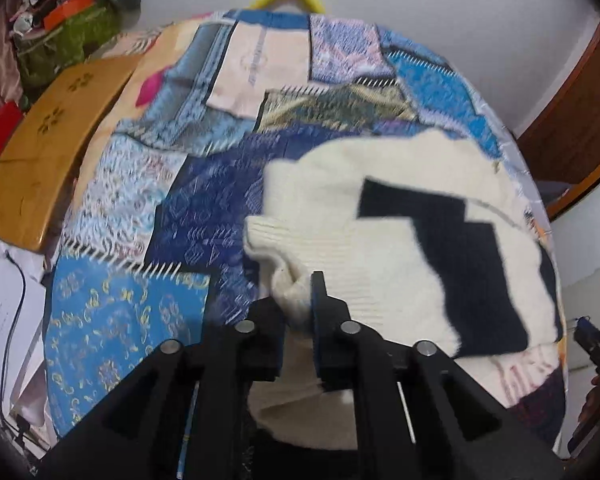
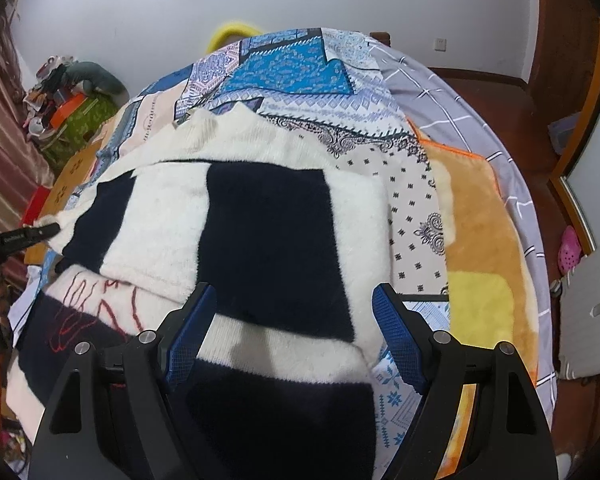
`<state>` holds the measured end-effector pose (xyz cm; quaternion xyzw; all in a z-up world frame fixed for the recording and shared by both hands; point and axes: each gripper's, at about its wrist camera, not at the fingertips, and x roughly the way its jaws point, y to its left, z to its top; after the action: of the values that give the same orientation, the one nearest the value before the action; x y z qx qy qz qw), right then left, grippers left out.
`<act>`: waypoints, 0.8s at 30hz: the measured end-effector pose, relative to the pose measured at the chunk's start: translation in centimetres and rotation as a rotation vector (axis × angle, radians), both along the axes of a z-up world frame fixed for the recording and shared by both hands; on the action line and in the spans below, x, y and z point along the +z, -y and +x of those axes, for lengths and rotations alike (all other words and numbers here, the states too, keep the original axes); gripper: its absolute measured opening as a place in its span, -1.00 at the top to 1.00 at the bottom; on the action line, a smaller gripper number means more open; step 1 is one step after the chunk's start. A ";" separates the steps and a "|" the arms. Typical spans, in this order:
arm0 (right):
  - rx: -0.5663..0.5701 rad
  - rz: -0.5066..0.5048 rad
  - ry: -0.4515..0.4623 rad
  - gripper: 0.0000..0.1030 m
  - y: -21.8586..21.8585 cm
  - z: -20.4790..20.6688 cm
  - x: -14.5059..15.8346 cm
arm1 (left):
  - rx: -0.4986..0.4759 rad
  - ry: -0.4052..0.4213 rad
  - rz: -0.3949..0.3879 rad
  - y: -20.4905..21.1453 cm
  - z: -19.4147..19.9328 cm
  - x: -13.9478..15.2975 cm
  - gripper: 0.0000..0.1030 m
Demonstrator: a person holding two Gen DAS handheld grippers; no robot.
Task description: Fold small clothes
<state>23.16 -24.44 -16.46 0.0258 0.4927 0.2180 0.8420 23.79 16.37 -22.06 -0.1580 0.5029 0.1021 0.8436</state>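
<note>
Fold barely begun: cream-and-navy block sweater (image 2: 260, 216) lies mostly flat on patchwork bedspread (image 1: 132, 320), left gripper (image 1: 296, 308) pinching 1 cream cuff (image 1: 288, 288), right gripper (image 2: 296, 320) wide apart, empty above the hem.

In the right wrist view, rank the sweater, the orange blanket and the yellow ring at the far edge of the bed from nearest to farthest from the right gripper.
From the right gripper:
1. Sweater: directly under and ahead of the open fingers.
2. Orange blanket: off to the right, lying on the bed.
3. Yellow ring: far end of the bed, against the wall.
</note>
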 end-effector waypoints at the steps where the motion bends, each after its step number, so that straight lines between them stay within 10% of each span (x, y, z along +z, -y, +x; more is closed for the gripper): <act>1: -0.001 0.000 -0.002 -0.51 -0.1 0.0 0.0 | 0.001 -0.012 -0.005 -0.1 -0.1 -0.4 0.66; 7: -0.004 0.003 -0.016 -0.51 -0.2 -0.4 -0.2 | 0.029 -0.042 0.016 -1.1 -1.5 -1.2 -0.01; 24: -0.024 -0.015 0.032 -0.52 0.9 -2.8 2.6 | -0.057 -0.009 0.056 0.5 -6.4 2.3 -0.45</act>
<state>20.35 -25.35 -13.90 0.0220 0.4803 0.2045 0.8527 17.37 15.90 -19.79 -0.1194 0.5078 0.0930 0.8481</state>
